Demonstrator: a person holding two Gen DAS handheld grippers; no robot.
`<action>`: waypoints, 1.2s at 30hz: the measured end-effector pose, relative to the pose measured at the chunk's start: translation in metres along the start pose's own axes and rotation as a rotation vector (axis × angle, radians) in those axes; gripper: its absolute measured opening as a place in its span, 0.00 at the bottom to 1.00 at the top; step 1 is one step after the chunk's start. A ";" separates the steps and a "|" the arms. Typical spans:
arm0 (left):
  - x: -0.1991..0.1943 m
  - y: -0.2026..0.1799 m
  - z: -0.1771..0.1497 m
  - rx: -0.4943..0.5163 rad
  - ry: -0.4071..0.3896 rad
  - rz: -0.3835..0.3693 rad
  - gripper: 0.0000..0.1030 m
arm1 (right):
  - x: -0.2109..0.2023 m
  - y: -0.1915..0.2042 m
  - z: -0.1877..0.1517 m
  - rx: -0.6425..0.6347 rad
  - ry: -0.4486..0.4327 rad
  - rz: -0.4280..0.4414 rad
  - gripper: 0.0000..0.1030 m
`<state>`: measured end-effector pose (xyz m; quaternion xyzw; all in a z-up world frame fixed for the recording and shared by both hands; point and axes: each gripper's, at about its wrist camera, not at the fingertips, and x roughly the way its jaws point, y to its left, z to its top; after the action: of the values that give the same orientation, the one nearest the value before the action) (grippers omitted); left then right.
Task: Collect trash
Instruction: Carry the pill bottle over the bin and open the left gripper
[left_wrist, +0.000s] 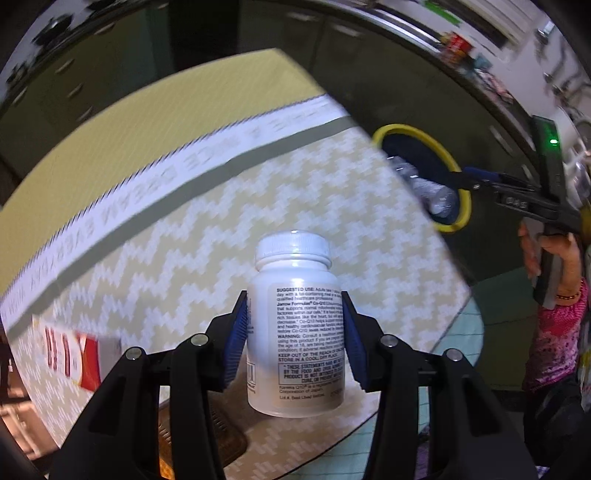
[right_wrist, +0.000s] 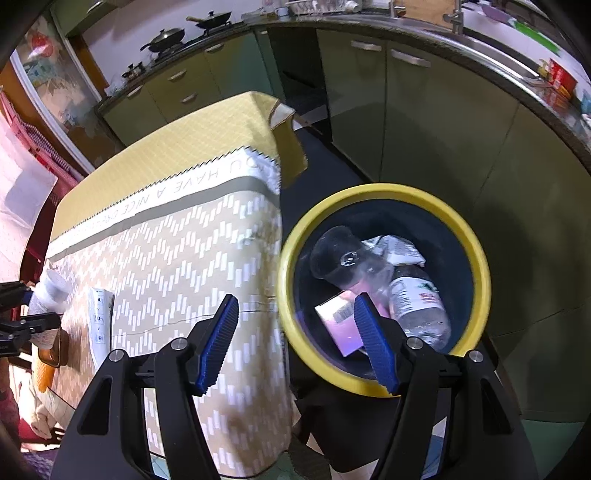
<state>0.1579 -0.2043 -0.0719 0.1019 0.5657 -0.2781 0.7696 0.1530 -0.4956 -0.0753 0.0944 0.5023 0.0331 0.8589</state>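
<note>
Gripping a white pill bottle (left_wrist: 295, 332) by its sides, the left gripper (left_wrist: 295, 339) had its blue pads pressed against the label, and the bottle stood upright between them with its white cap on top, held clear above the worktop (left_wrist: 221, 221). A patterned cloth in beige and white covered that worktop, with a yellow cloth beyond a band of lettering. A red-and-white carton (left_wrist: 81, 354) lay on the cloth to the left of the gripper. In the right wrist view the same bottle showed at the far left edge, small and partly cut off.

The right gripper (right_wrist: 295, 339) hung with its jaws apart and nothing between them, poised over the edge of the yellow-rimmed bin (right_wrist: 476, 258) that stood on the floor just beside the worktop. Inside the bin lay a clear plastic bottle (right_wrist: 369, 273), a labelled bottle (right_wrist: 417, 299), a pink box (right_wrist: 340, 325) with a barcode and some crumpled wrapping (right_wrist: 395, 247). A white folded leaflet (right_wrist: 101, 317) lay on the cloth to the left. A person's hand (left_wrist: 554, 254) in a pink patterned sleeve held the right gripper's handle. Green kitchen cabinets (right_wrist: 406, 129) ran behind the bin.
</note>
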 end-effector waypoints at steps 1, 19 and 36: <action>-0.002 -0.011 0.007 0.027 -0.006 -0.013 0.44 | -0.004 -0.004 -0.001 0.007 -0.009 -0.007 0.63; 0.129 -0.189 0.147 0.216 0.057 -0.158 0.44 | -0.081 -0.121 -0.068 0.231 -0.111 -0.124 0.63; 0.033 -0.152 0.118 0.121 -0.144 -0.209 0.71 | -0.067 -0.128 -0.091 0.272 -0.094 -0.076 0.63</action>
<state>0.1781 -0.3953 -0.0391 0.0687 0.4984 -0.3969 0.7677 0.0365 -0.6192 -0.0864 0.1923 0.4648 -0.0722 0.8613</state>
